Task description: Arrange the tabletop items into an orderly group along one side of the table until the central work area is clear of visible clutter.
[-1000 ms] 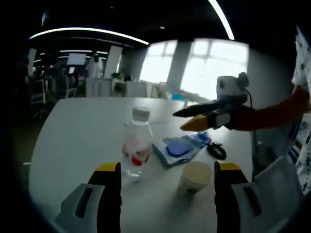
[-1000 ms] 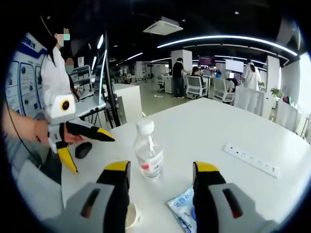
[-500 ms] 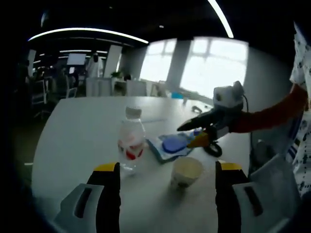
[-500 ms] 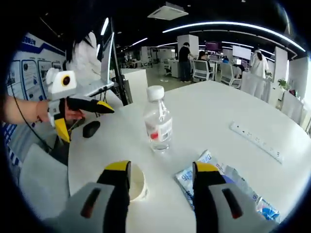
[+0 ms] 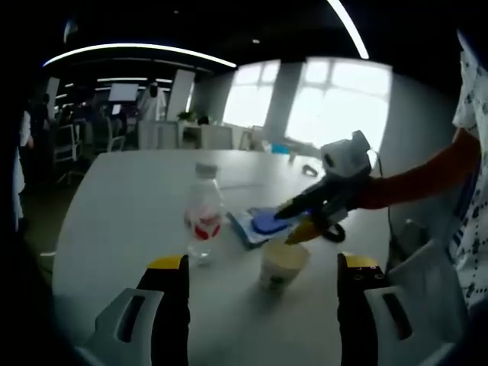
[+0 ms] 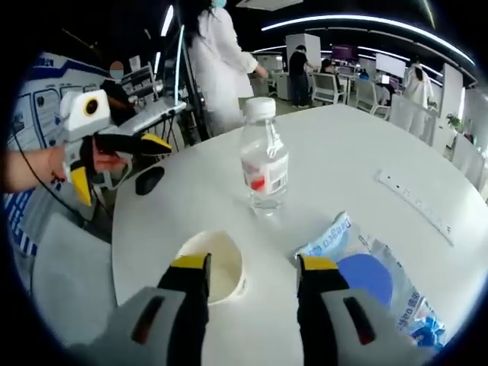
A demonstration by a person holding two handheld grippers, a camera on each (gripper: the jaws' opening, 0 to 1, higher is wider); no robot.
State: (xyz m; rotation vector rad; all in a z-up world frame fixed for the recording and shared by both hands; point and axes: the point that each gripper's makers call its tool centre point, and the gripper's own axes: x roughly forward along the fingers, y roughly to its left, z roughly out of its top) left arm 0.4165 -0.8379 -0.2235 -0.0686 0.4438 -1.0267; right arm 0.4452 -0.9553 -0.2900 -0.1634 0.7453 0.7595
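The right hand-held gripper hangs low over the white worktop with its jaws spread wide and nothing between them. One jaw is over the paper cup and the other is beside the blue-and-white snack packet. In the left gripper view the left hand-held gripper is also wide and empty, held back at the near edge, with the same cup between its jaws further out.

The water bottle stands upright just beyond the cup, towards the middle of the worktop. A dark mouse sits at the left edge and a white power strip lies far right.

The main risk, as I judge it, is the cup. It is light and open-topped, so a jaw coming down on its rim would tip or crush it rather than grip it. A sweep towards the packet could knock the cup into the bottle, which is tall and looks nearly empty, though the view is too dim to be sure. The two grippers also face each other across the same cluster and could collide.
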